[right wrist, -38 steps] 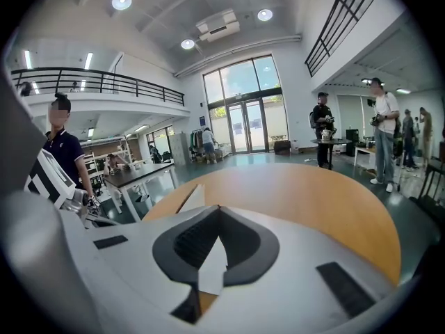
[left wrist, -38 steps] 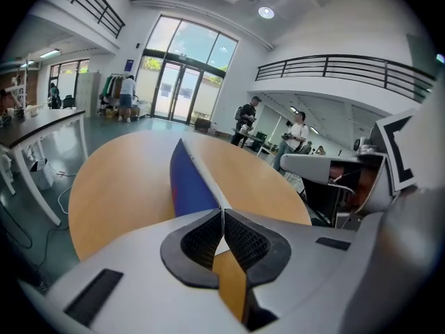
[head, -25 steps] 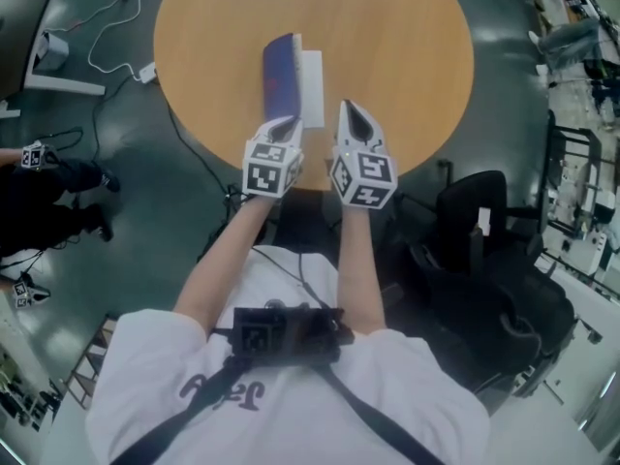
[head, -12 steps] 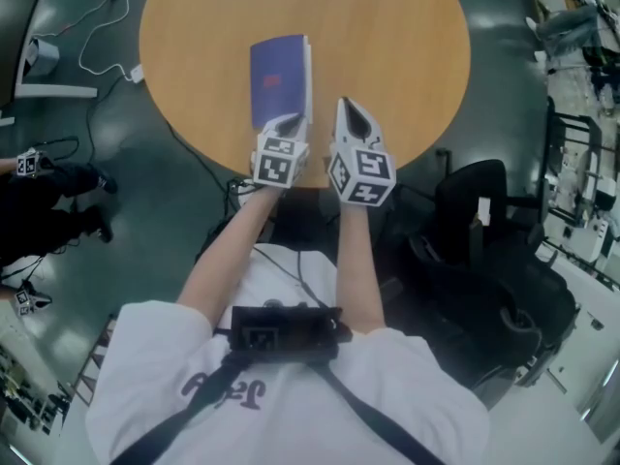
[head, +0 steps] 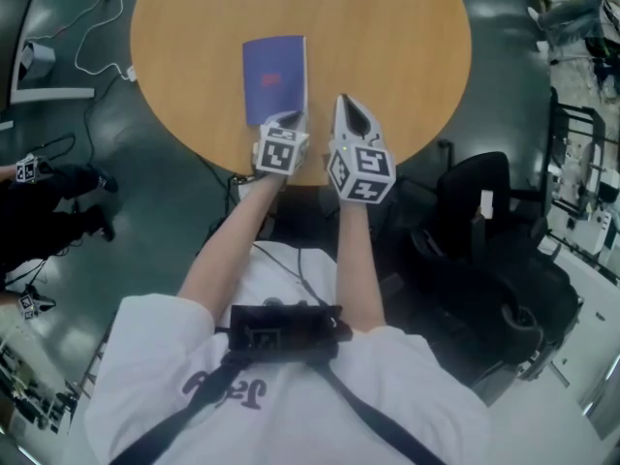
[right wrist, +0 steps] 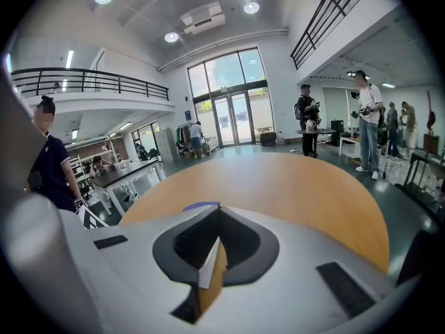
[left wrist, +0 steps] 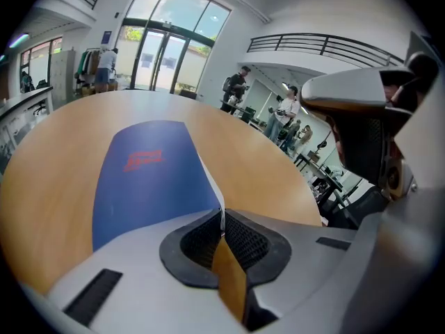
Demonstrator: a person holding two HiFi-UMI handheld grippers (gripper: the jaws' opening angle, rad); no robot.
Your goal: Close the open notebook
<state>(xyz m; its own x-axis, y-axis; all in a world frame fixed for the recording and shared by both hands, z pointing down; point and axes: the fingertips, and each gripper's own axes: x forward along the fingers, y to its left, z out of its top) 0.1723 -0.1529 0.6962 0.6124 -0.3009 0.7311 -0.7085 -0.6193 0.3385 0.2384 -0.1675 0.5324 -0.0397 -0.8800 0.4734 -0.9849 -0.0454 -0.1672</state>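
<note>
The notebook (head: 274, 77) lies flat and closed on the round wooden table (head: 387, 56), blue cover up, with a red mark on it. My left gripper (head: 288, 119) sits at its near right corner, shut on the cover's edge. In the left gripper view the blue cover (left wrist: 146, 172) and its white page edge run straight into the closed jaws of the left gripper (left wrist: 222, 218). My right gripper (head: 346, 105) hovers just right of the notebook, shut and holding nothing. The right gripper view shows the right gripper (right wrist: 218, 218) shut, with a sliver of the blue cover (right wrist: 201, 205) past its left jaw.
Both grippers are near the table's front edge (head: 320, 177). A black office chair (head: 484, 221) stands to the right of the person. Cables (head: 97, 37) trail on the dark floor at left. People (right wrist: 368, 117) stand far off in the hall.
The notebook's cover stood upright a second ago and has swung down to the left until flat. My left gripper sank with it. The right gripper barely moved.
</note>
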